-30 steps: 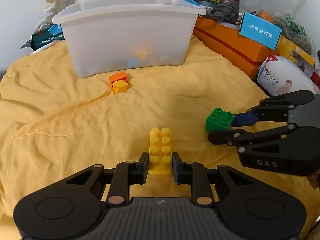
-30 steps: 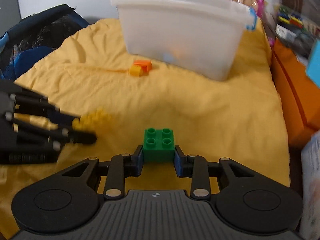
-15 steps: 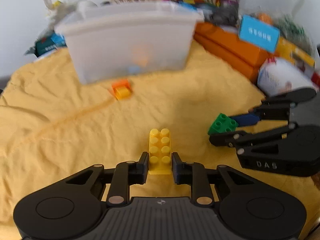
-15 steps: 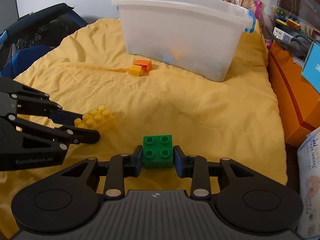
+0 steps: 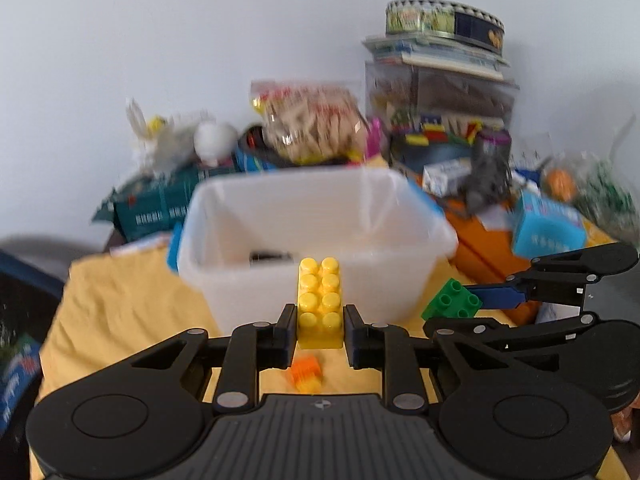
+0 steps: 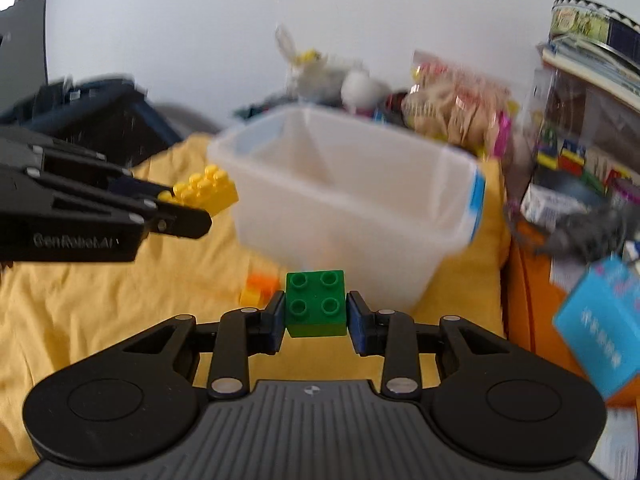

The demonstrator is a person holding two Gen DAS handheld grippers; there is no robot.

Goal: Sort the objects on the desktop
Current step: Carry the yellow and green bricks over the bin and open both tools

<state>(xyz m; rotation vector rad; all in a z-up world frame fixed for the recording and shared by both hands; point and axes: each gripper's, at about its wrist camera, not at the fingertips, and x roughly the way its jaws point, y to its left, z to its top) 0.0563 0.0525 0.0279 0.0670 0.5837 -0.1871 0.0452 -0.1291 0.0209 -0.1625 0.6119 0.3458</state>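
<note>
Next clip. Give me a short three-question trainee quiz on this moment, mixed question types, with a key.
1. True or false: the left gripper is shut on a yellow brick.
2. The right gripper holds a brick of which colour? A red, B green, C blue.
3. Which loose thing lies on the yellow cloth in front of the clear bin?

Key
1. True.
2. B: a green brick.
3. A small orange and yellow brick pair.
</note>
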